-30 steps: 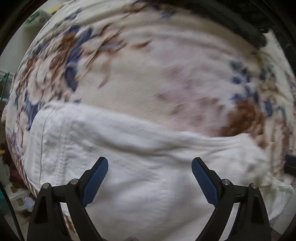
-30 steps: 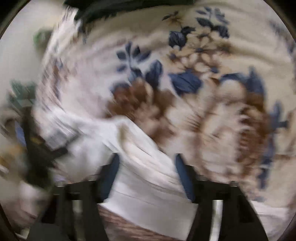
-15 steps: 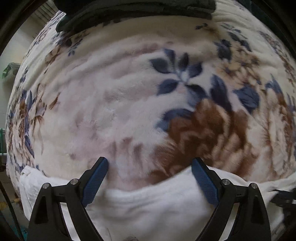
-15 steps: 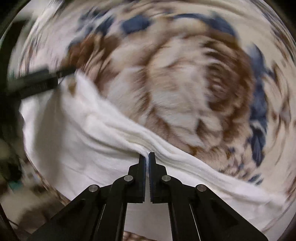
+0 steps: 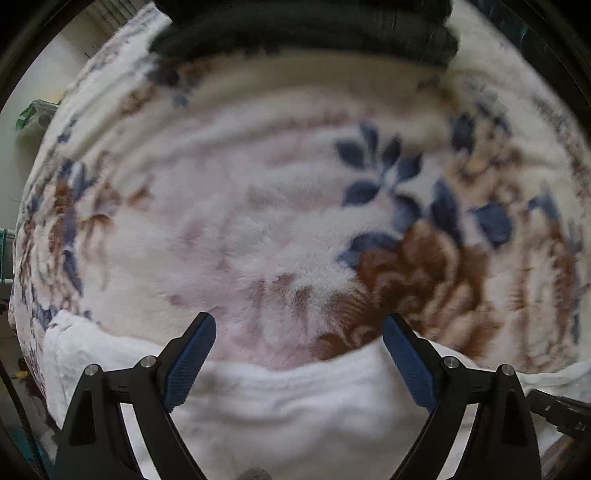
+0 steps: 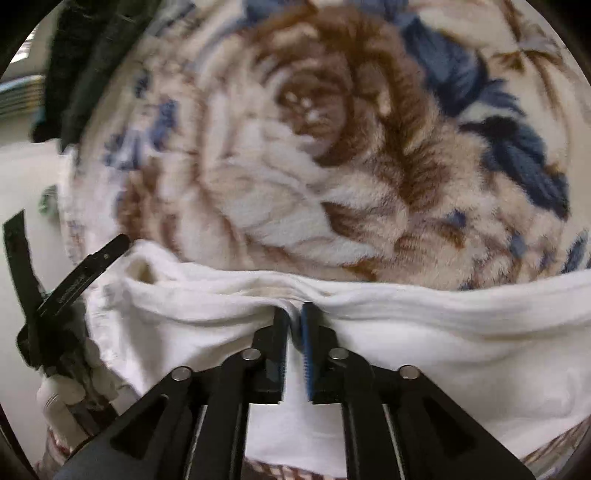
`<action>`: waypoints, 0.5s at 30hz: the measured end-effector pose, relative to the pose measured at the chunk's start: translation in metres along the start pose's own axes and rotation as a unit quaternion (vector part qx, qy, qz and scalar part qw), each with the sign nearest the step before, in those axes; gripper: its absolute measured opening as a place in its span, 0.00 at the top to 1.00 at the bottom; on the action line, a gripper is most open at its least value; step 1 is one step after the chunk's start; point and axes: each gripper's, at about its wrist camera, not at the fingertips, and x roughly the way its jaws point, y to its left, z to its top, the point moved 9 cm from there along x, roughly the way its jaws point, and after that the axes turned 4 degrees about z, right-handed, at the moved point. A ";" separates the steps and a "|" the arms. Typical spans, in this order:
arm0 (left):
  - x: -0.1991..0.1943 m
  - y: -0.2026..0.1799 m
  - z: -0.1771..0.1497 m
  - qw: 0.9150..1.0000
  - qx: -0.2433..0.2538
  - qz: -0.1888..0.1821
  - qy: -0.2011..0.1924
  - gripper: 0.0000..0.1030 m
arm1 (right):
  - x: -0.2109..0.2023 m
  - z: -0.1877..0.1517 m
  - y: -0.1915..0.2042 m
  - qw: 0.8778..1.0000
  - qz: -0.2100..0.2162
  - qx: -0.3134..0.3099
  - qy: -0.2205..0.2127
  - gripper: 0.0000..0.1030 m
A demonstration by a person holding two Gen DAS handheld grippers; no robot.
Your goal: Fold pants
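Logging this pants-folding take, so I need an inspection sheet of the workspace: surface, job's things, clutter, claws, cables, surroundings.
Surface: plush floral blanket, blue and brown pattern.
Job's things: white pants along the near blanket edge, bunched into folds.
Clutter: dark folded garment at the far edge.
Claws: left claw open above the pants edge, holding nothing; right claw pinching a pants fold, jaws easing open.
Cables: nothing seen.
Surroundings: pale wall left; a green item there, too blurred to identify.

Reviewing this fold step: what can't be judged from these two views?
- White pants, right wrist view: lower part cut off by the frame edge and covered by the right gripper; its jaws are opening around a pinched fold.
- Dark folded cloth, left wrist view: top cut off, blurred.
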 end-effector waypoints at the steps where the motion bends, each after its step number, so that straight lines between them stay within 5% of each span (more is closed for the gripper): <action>1: -0.010 -0.002 -0.002 1.000 0.003 -0.009 -0.009 0.09 | -0.012 -0.009 -0.004 1.000 0.005 0.004 -0.027 0.51; 3: -0.031 -0.011 -0.016 0.999 0.020 -0.030 -0.014 0.09 | -0.051 -0.016 -0.021 0.994 0.035 0.030 -0.099 0.22; 6: -0.039 -0.027 -0.055 0.997 0.025 -0.063 0.032 0.09 | -0.107 -0.038 -0.076 0.968 0.072 0.127 -0.206 0.22; 9: -0.034 -0.043 -0.095 0.995 0.034 -0.070 0.066 0.09 | -0.151 -0.083 -0.148 0.928 0.042 0.230 -0.290 0.22; 12: -0.026 -0.063 -0.132 0.993 0.058 -0.059 0.089 0.09 | -0.181 -0.142 -0.246 0.880 -0.015 0.327 -0.345 0.22; 15: -0.019 -0.084 -0.155 0.991 0.063 -0.061 0.104 0.09 | -0.176 -0.167 -0.305 0.847 0.016 0.377 -0.374 0.22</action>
